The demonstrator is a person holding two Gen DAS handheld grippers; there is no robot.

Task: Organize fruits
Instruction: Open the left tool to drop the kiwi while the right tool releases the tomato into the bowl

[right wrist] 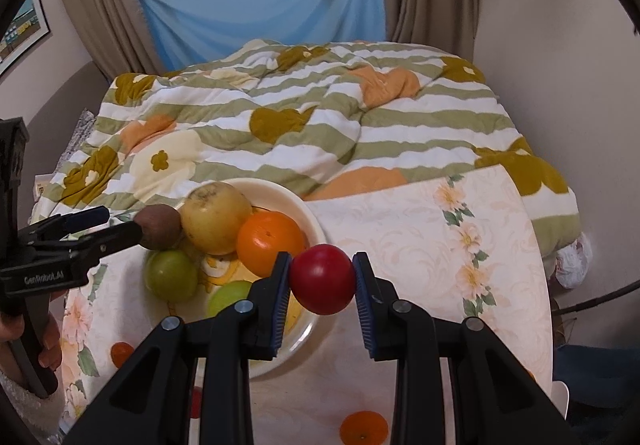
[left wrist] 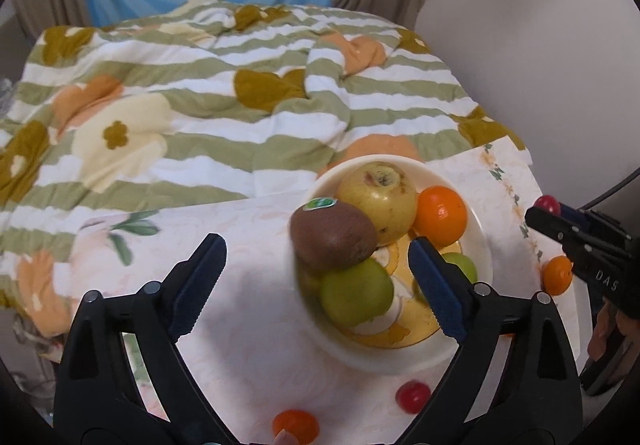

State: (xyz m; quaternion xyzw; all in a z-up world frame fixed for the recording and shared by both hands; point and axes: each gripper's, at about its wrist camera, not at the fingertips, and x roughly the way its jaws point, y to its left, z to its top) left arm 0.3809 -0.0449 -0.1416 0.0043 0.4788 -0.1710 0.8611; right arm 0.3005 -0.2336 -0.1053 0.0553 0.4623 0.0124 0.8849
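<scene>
A striped floral quilt (right wrist: 304, 125) is covering the bed behind a flowered tablecloth (right wrist: 432, 245). On the cloth a cream bowl (left wrist: 482, 245) is holding a yellow apple (left wrist: 380, 197), an orange (left wrist: 440, 217), green fruits (left wrist: 356, 297) and a kiwi (left wrist: 332, 237) lying on top. The left gripper (left wrist: 316, 281) is standing spread wide, clear of the kiwi. The right gripper (right wrist: 322, 285) is pinching a red fruit (right wrist: 322, 279) above the bowl's near rim.

The kiwi (left wrist: 332, 241) has a matt, fuzzy brown skin with a glossy sticker. The red fruit (right wrist: 323, 279) and orange (right wrist: 270, 241) shine smooth. The bowl (left wrist: 478, 265) looks like glossy cream plastic. The quilt (left wrist: 200, 105) is soft puckered cloth. Each gripper shows matt black plastic with ribbed blue pads (right wrist: 365, 299).
</scene>
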